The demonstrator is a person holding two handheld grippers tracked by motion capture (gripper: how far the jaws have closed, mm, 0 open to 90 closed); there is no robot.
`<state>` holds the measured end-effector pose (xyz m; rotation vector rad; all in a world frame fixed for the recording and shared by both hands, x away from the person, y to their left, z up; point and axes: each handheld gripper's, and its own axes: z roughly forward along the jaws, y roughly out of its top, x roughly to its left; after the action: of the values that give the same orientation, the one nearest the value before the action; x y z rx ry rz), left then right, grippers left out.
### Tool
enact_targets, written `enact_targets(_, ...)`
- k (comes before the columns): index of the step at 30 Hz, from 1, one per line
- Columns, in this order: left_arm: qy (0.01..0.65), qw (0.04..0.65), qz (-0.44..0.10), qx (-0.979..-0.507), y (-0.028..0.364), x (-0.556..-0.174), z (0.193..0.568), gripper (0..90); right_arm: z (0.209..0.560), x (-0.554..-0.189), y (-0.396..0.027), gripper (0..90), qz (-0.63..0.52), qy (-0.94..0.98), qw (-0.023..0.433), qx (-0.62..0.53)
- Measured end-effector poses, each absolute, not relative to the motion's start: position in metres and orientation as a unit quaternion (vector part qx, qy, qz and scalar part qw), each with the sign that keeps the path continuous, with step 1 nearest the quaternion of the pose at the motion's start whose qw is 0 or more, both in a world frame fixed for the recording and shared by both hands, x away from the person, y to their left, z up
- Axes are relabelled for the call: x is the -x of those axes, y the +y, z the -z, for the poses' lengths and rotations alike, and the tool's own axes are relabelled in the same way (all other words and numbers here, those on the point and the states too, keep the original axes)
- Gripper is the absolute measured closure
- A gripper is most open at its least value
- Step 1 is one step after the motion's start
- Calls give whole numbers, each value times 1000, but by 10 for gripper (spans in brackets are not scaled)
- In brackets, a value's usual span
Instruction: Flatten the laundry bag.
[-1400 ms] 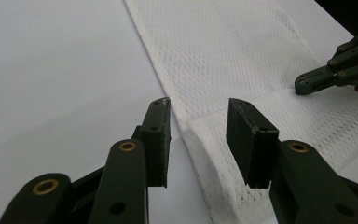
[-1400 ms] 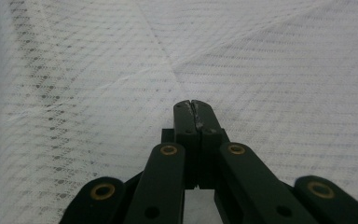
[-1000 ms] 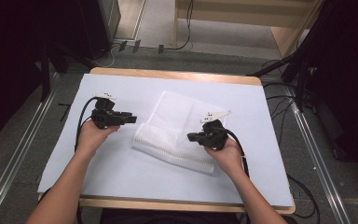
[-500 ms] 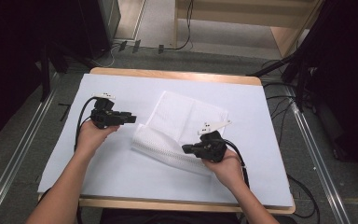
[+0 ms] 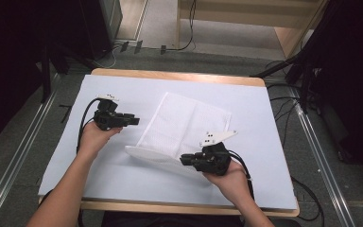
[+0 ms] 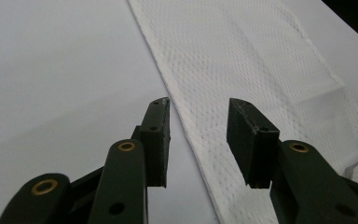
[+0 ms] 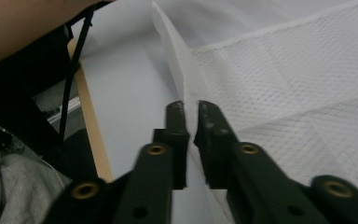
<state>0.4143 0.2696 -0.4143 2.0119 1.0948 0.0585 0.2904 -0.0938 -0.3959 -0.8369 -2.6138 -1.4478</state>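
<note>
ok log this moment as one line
left tool: open, beside cloth edge | right tool: jaws just opening, white cloth edge between them, lifted | table cover: white

Readable text: none in any view.
White mesh-weave cloth (image 5: pixel 184 125): no print, no label or tag w/ lettering seen.
Pale blue sheet over wooden bench (image 5: pixel 123 179): plain, no marks.
Grey three-cornered plate (image 5: pixel 217 137) on right gripper: a few small dark dots, too small to read; no letters or nos. made out.
Black jaws, both gripper views: no brand, no nos.
</note>
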Motion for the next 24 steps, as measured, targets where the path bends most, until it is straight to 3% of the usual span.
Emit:
enact_targets(2, 433, 410, -22, -803, 268, -415, 415, 605, 392, -289, -96, 765, 470, -841, 8, 269)
enact_targets(9, 430, 404, -20, -807, 262, -417, 418, 602, 378, -296, -111, 750, 484, -827, -23, 286)
enact_targets(24, 412, 364, -16, -835, 231, -438, 438, 597, 413, -333, -140, 729, 455, -818, -56, 347)
